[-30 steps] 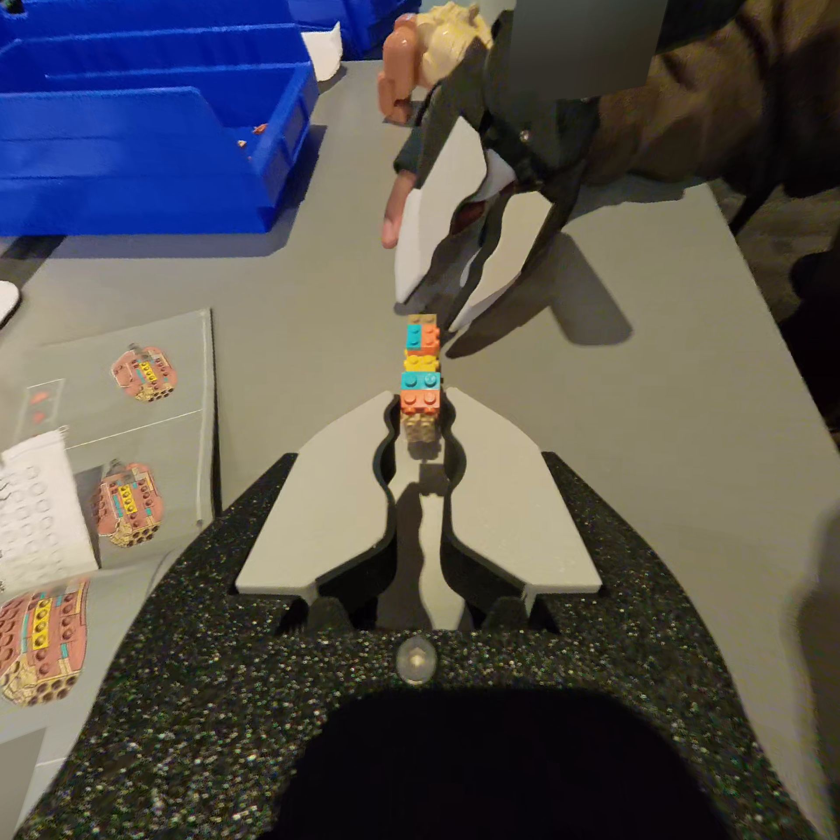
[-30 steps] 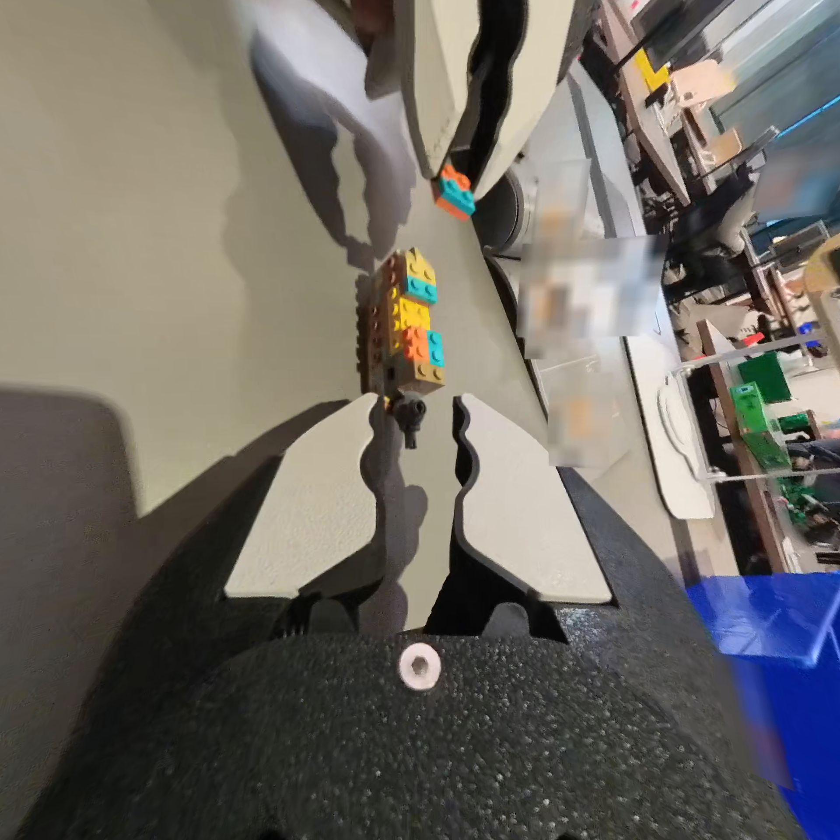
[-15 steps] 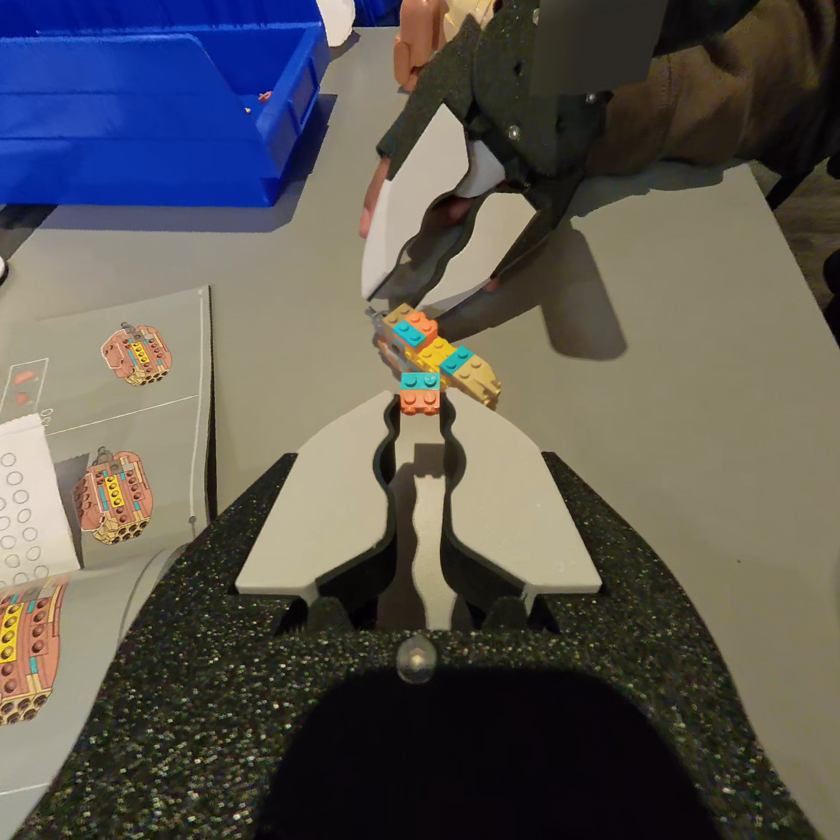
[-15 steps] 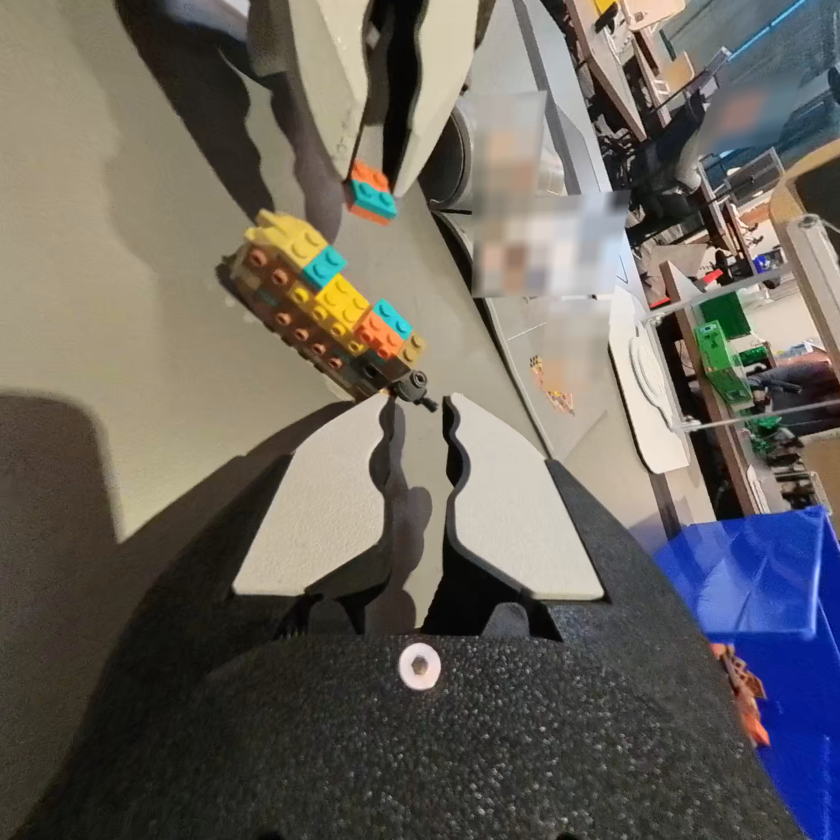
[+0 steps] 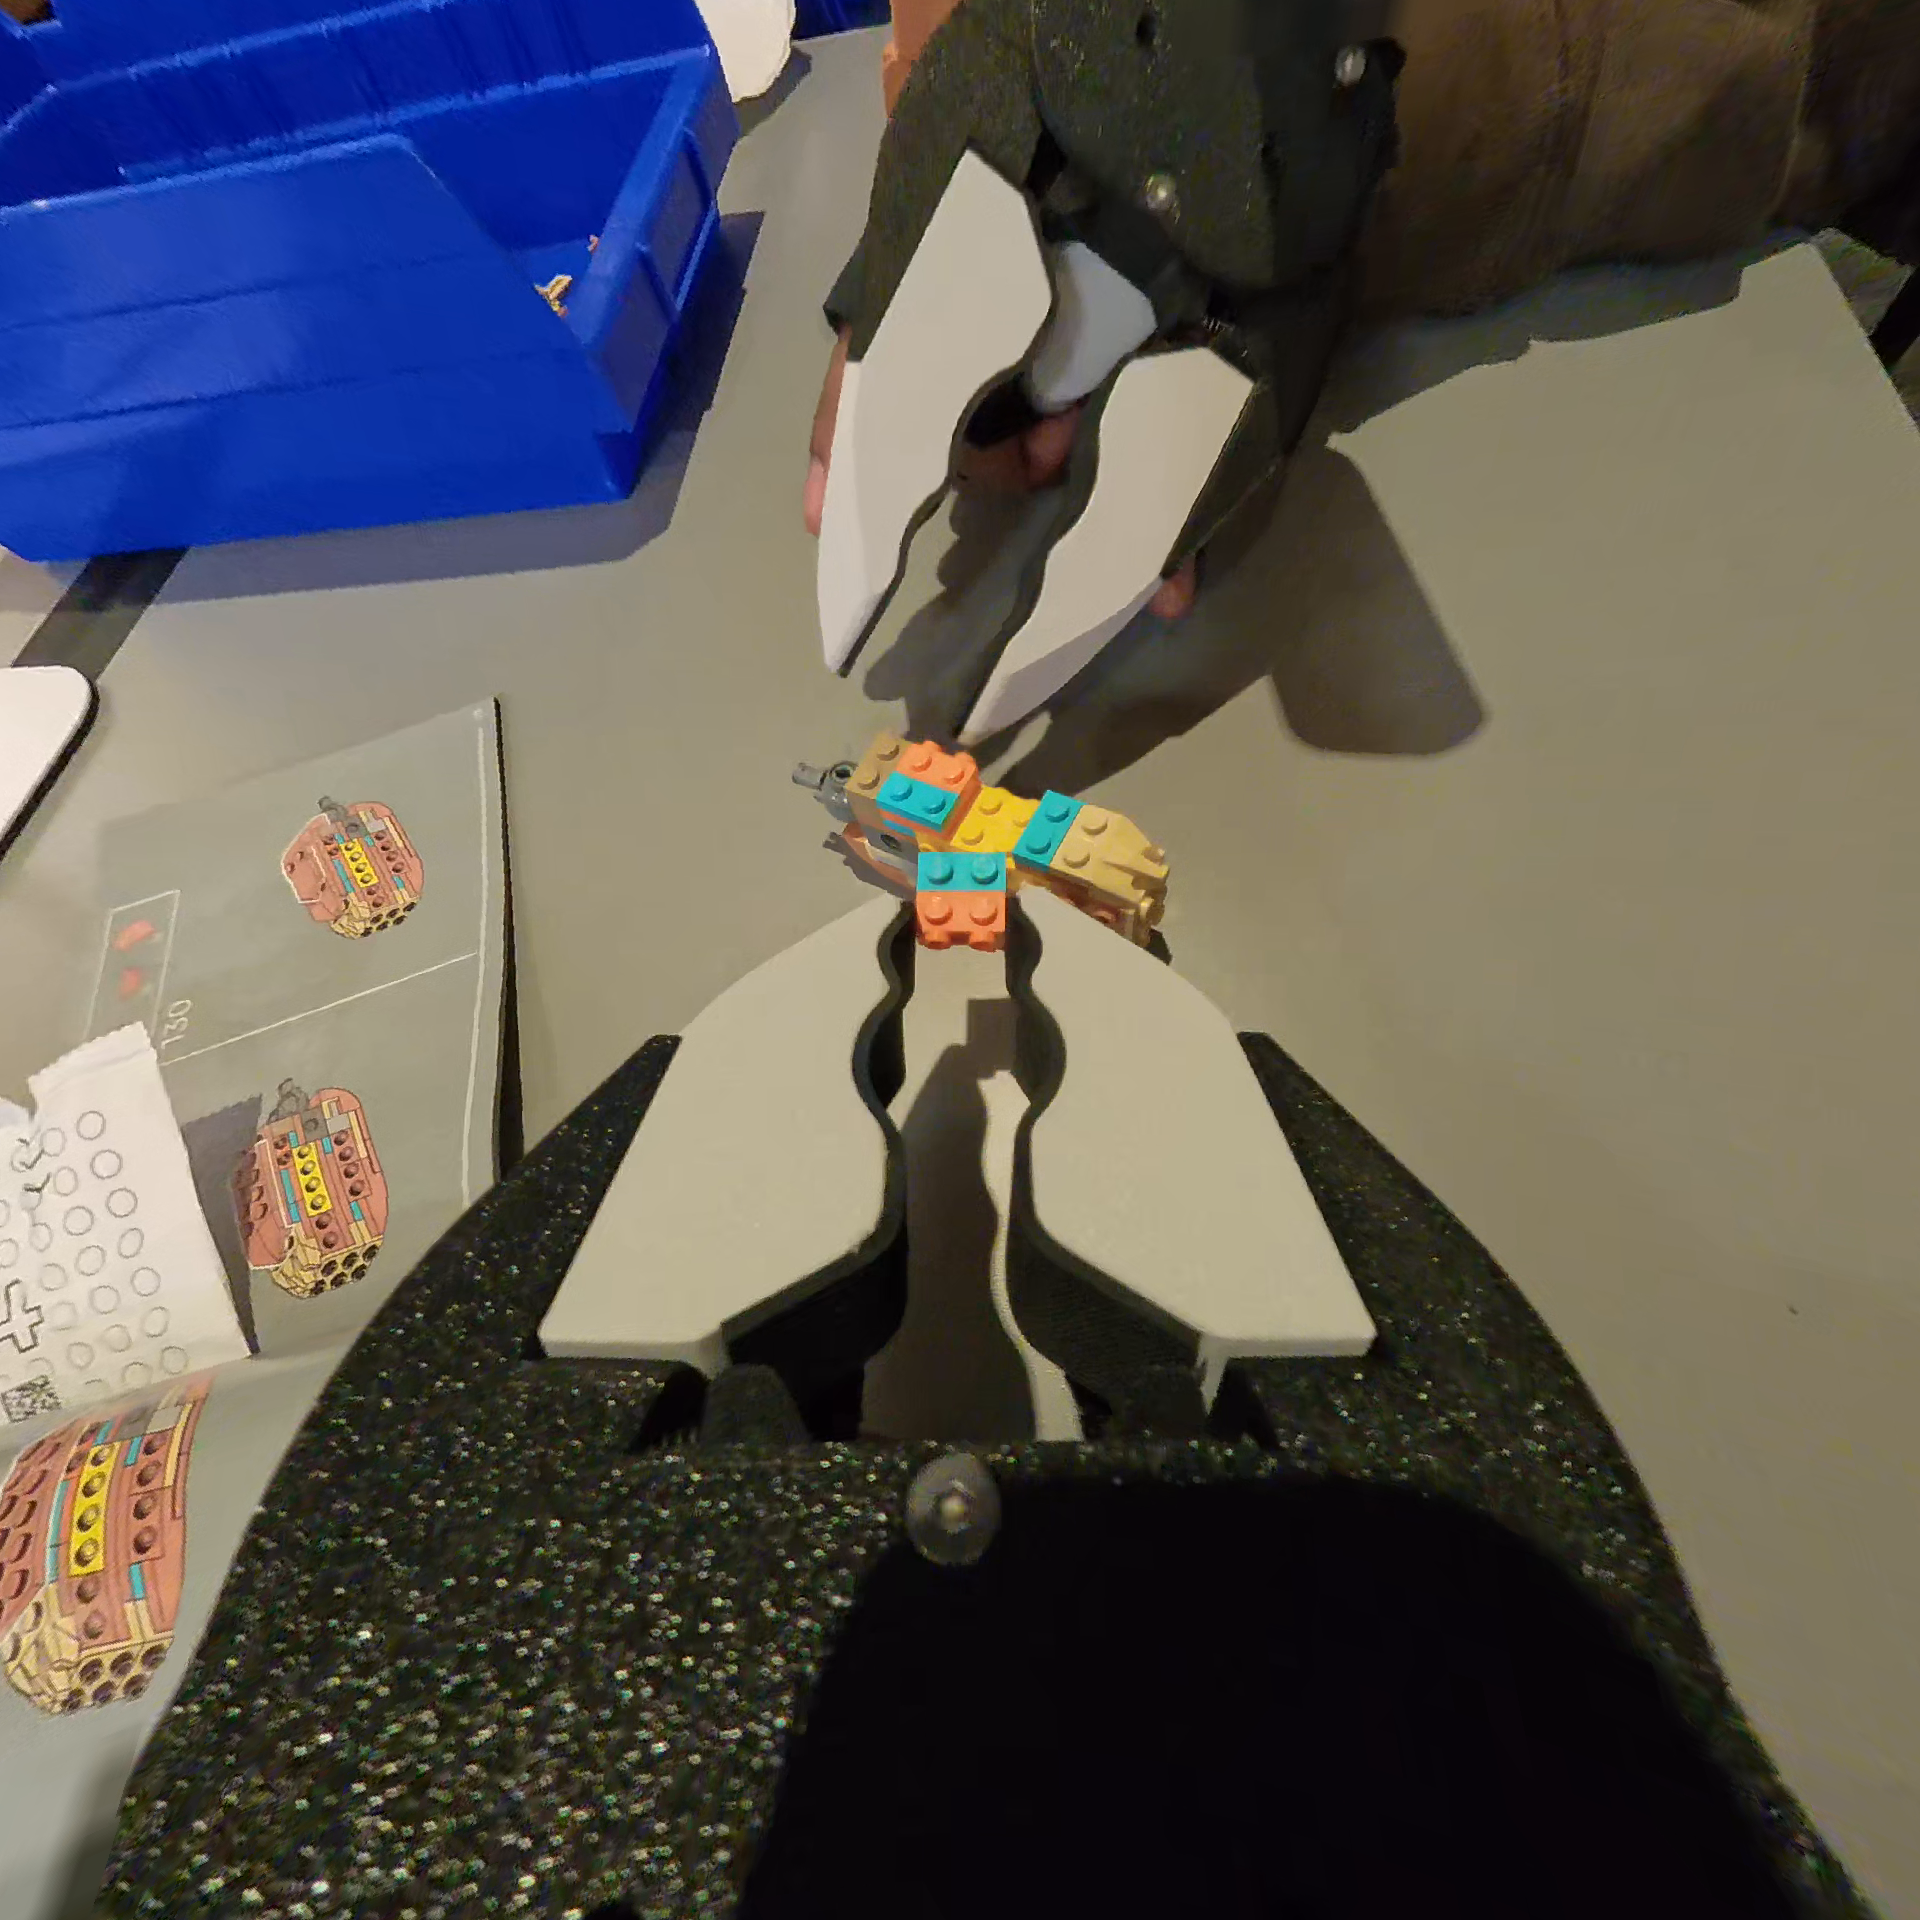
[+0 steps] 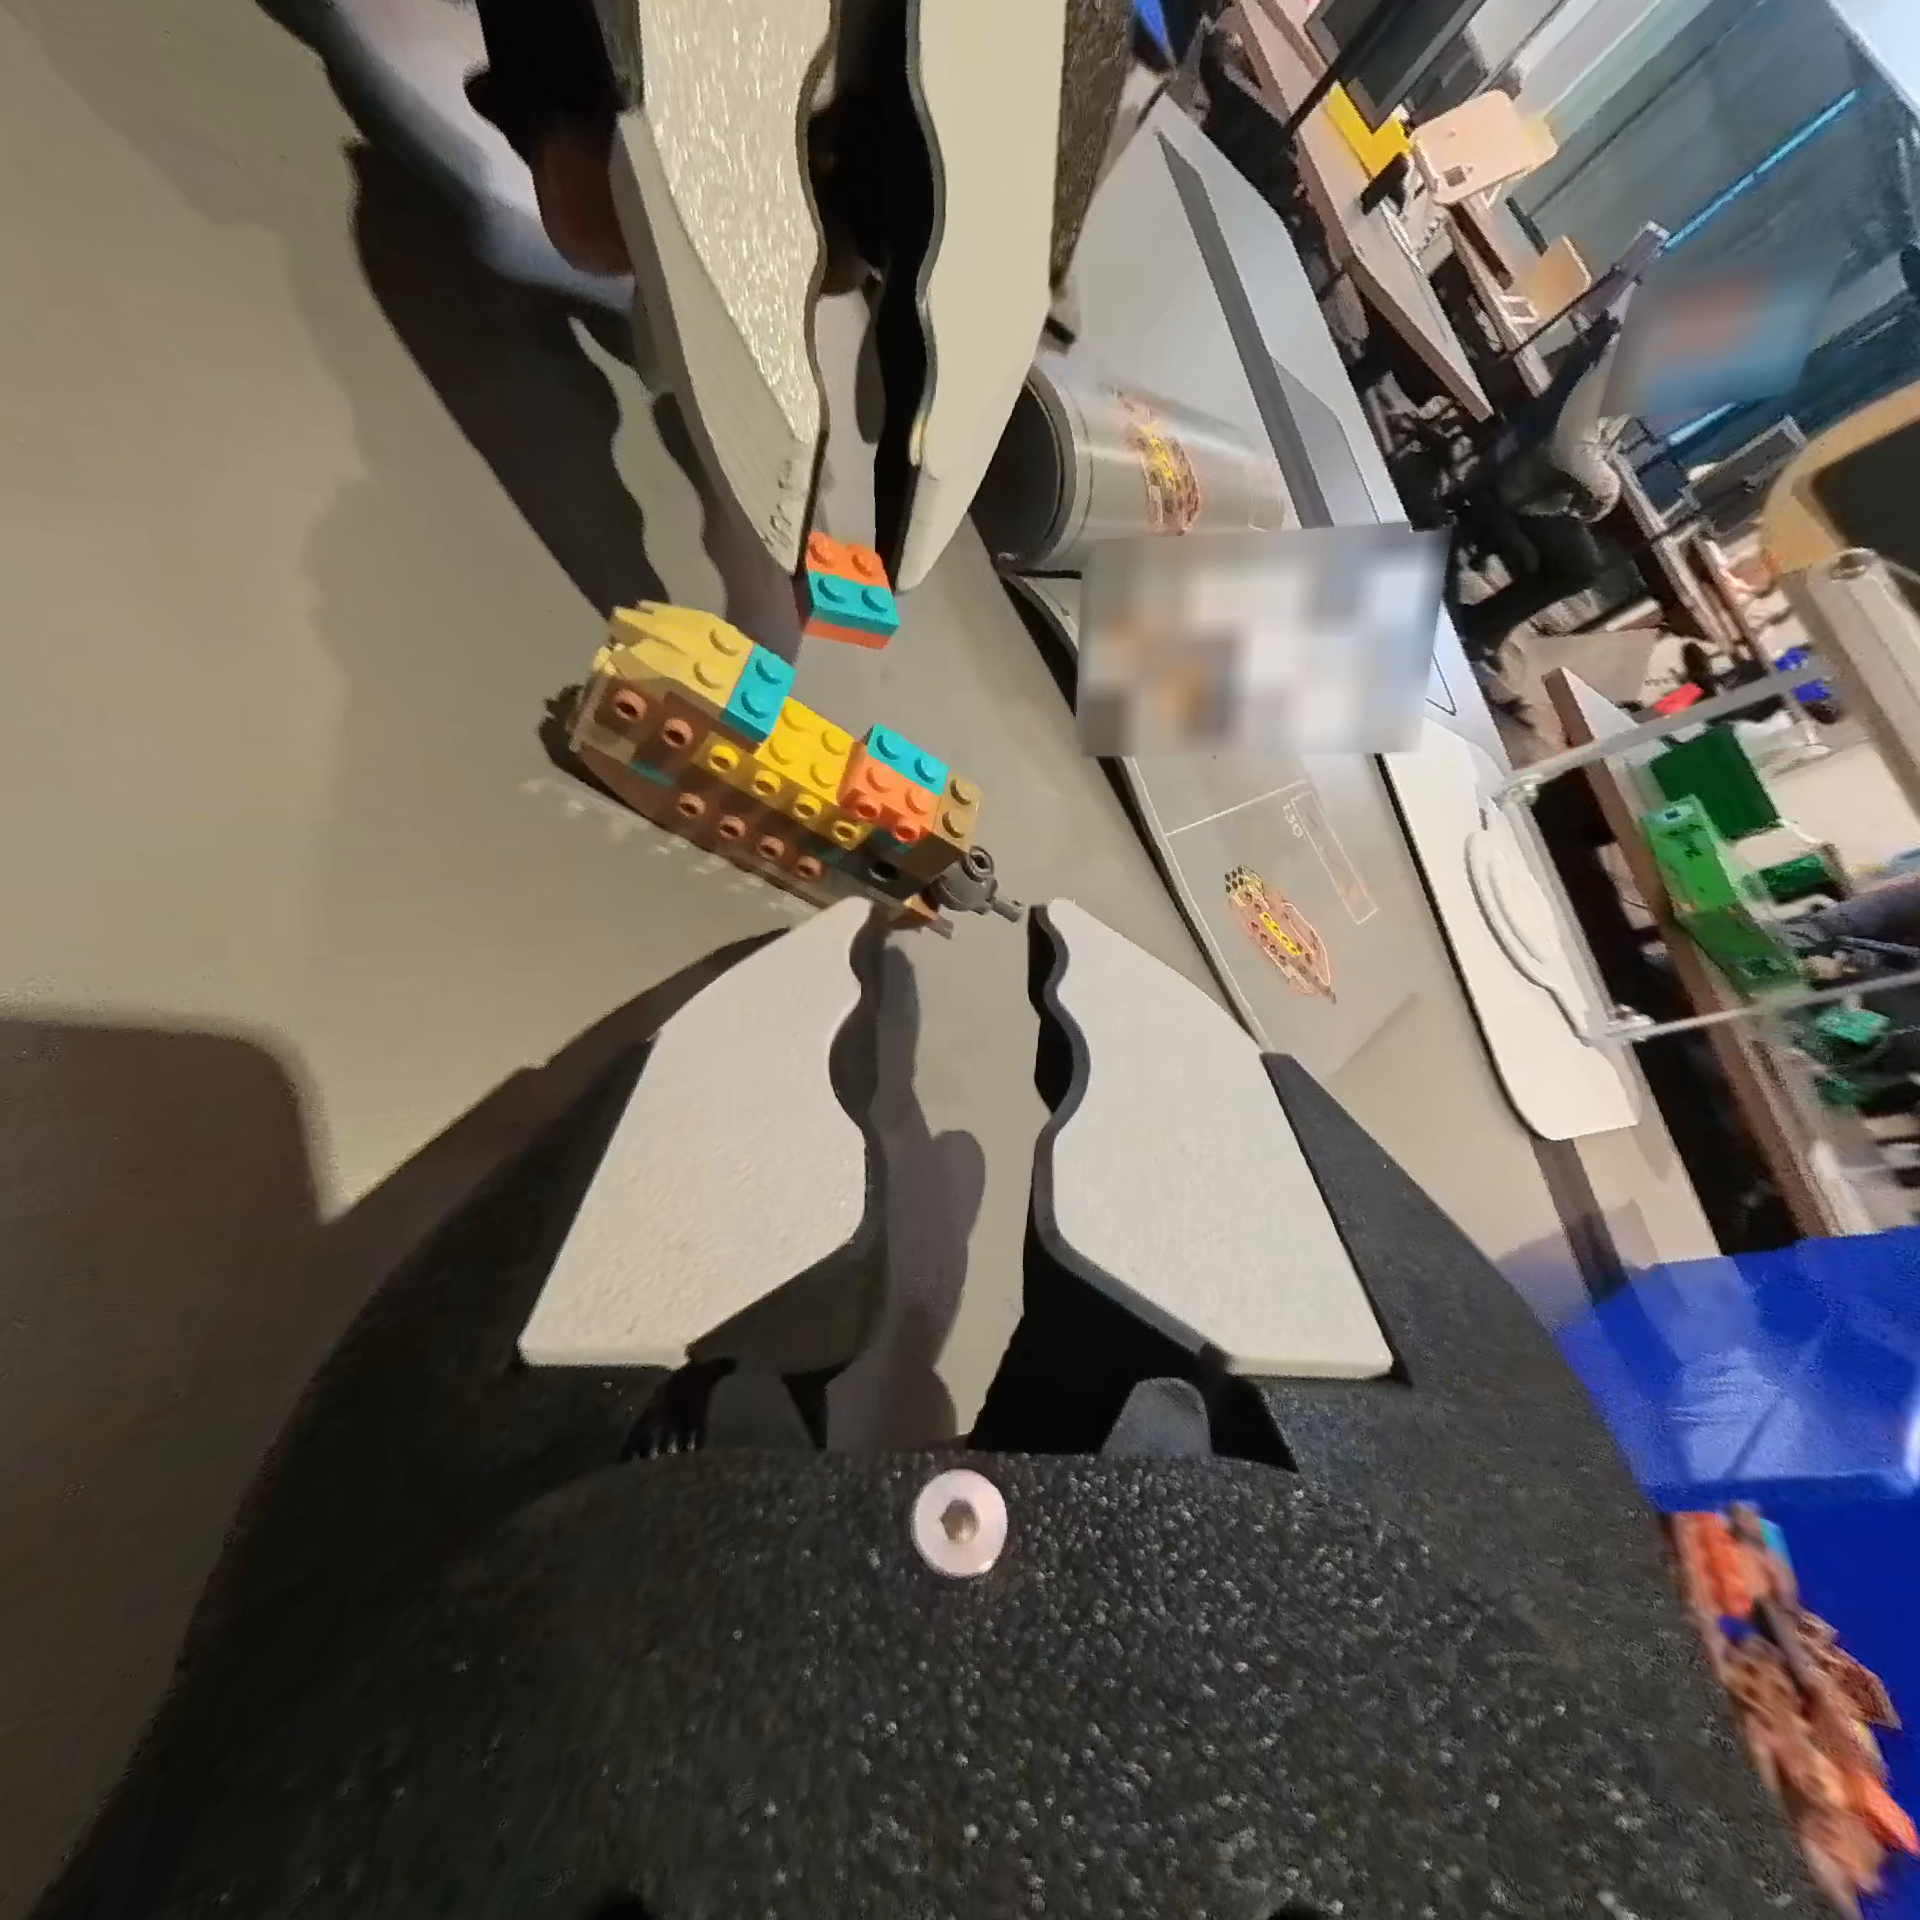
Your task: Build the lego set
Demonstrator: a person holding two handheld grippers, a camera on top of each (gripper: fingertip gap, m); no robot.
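Observation:
The partly built model (image 5: 1023, 831), a long brown, yellow, tan, teal and orange hull, lies slanted on the grey table (image 5: 1507, 1039). My left gripper (image 5: 961, 925) is shut on a small orange-and-teal brick stack (image 5: 961, 899) and holds it just in front of the model. My right gripper (image 5: 909, 691) hangs open and empty beyond the model. In the right wrist view the right gripper (image 6: 951, 914) is open, with the grey pin end of the model (image 6: 769, 758) right at its tips. The left gripper (image 6: 847, 561) holds the brick stack (image 6: 850, 597) above the model's far end.
Blue bins (image 5: 312, 312) stand at the back left, one with small orange pieces. An open instruction booklet (image 5: 343, 987) and a white paper bag (image 5: 94, 1216) lie at the left. A white tray (image 6: 1527, 987) lies beyond the booklet.
The model has turned from lying in line with my left gripper to lying slanted across it. The right gripper has drawn back a little. The left gripper still holds the brick stack.

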